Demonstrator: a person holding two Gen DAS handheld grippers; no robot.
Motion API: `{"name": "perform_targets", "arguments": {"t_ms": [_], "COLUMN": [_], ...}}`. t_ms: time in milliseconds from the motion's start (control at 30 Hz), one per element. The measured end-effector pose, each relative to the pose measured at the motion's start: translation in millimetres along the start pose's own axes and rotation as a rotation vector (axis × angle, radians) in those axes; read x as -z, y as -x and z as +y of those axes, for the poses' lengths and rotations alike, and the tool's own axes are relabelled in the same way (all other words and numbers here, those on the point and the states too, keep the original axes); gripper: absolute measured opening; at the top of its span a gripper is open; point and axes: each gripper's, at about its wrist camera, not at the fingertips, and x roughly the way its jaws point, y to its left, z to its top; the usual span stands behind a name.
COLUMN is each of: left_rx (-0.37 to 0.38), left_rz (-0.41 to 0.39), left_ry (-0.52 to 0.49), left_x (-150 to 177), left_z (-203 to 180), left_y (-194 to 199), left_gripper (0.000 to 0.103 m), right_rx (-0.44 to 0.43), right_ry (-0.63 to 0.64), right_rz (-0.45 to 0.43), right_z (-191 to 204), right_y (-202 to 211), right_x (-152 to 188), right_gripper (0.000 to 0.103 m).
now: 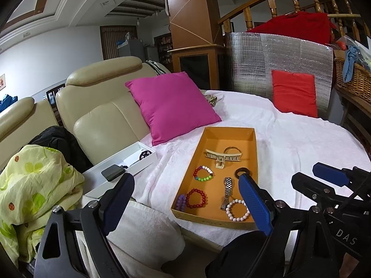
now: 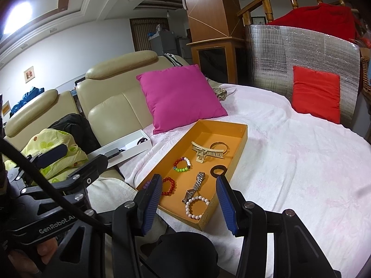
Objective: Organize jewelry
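An orange tray [image 1: 251, 146] [image 2: 241, 146] lies on the white-covered bed. In it lie a cream hair claw [image 1: 221, 157] [image 2: 205, 153], a metal bangle [image 1: 231, 149] [image 2: 219, 145], a multicolour bead bracelet [image 1: 203, 173] [image 2: 182, 164], a red bead bracelet [image 1: 196, 198] [image 2: 168, 186], a purple bead bracelet [image 1: 180, 202], a silver watch [image 1: 226, 191] [image 2: 196, 185], a white bead bracelet [image 1: 237, 209] [image 2: 196, 207] and a black ring [image 1: 241, 172] [image 2: 218, 170]. My left gripper [image 1: 185, 194] is open and empty over the tray's near end. My right gripper [image 2: 189, 197] is open and empty over the watch and white bracelet.
A magenta pillow [image 1: 171, 104] leans behind the tray; a red pillow [image 1: 294, 92] stands far right against a silver panel. A white box [image 1: 129, 162] with dark items sits on the beige sofa arm at left, beside a yellow-green cloth [image 1: 34, 185].
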Motion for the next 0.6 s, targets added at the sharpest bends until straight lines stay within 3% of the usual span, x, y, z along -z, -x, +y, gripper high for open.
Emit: {"name": "perform_targets", "arguments": {"t_ms": [600], "left_rx": [-0.008], "left_rz": [0.045], "left_ry": [0.027], "left_x": [11], "left_z": [17], "left_y": [-24], "left_gripper": [0.091], "right_rx": [0.005], "right_ry": [0.011], "right_rz": [0.041], "right_z": [8], "right_y": [-21], "right_x": [1], "right_gripper": [0.052]}}
